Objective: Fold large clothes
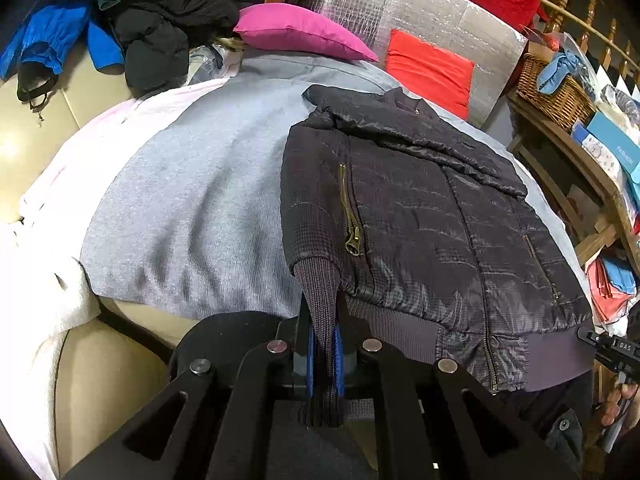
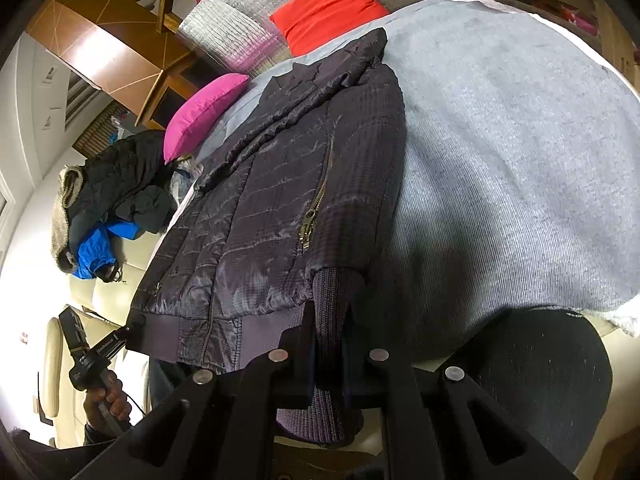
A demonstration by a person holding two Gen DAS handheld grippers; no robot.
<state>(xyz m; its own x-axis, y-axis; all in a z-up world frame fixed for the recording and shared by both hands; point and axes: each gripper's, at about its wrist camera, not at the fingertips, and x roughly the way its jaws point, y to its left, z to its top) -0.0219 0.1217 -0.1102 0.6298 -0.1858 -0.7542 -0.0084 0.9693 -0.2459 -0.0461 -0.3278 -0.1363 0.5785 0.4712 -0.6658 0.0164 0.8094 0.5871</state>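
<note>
A dark quilted jacket (image 1: 420,216) lies front-up on a grey sheet (image 1: 200,200), with both sleeves folded in over its body. My left gripper (image 1: 324,344) is shut on a ribbed knit cuff (image 1: 316,288) at the jacket's lower left corner. In the right wrist view the same jacket (image 2: 272,200) lies on the grey sheet (image 2: 500,160), and my right gripper (image 2: 326,344) is shut on the other ribbed cuff (image 2: 330,312) at its hem. Each gripper shows at the edge of the other's view, the right (image 1: 608,352) and the left (image 2: 92,352).
A pink cushion (image 1: 300,32) and a red cushion (image 1: 428,72) lie at the head of the bed. A pile of black and blue clothes (image 1: 120,32) sits at the far left. A wicker basket (image 1: 552,92) and cluttered wooden shelves stand to the right.
</note>
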